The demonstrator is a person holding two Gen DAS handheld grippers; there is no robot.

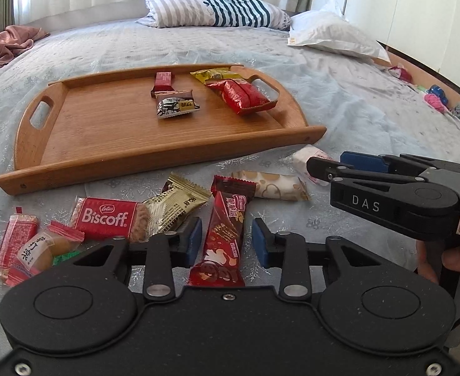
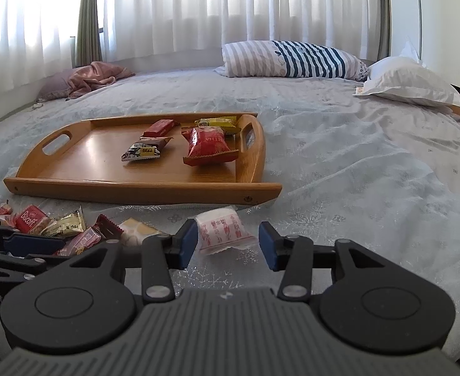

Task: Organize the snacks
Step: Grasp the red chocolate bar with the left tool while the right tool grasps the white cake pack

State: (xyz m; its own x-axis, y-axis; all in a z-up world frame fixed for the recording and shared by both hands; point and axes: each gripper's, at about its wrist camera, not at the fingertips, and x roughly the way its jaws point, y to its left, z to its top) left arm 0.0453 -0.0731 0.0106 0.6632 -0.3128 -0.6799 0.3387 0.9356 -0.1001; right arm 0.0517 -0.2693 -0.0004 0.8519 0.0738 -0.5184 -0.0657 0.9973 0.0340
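A wooden tray (image 1: 104, 169) (image 2: 136, 186) lies on the bed and holds several wrapped snacks, among them a red packet (image 1: 241, 95) (image 2: 206, 144). More snacks lie in front of it. My left gripper (image 1: 227, 242) is open, its blue pads on either side of a long red wafer packet (image 1: 225, 235), with a small gap on each side. My right gripper (image 2: 228, 241) (image 1: 324, 169) is open around the near end of a white sweet packet (image 2: 223, 232) (image 1: 305, 156). The pads (image 2: 187, 241) do not press on it.
Loose on the cover lie a Biscoff biscuit (image 1: 107, 219) (image 2: 31, 219), a gold packet (image 1: 176, 203), a cream bar (image 1: 274, 185) and small red sachets (image 1: 15, 238). Striped pillow (image 2: 289, 59) and white pillow (image 2: 411, 83) sit at the back. A hand (image 1: 443, 260) holds the right gripper.
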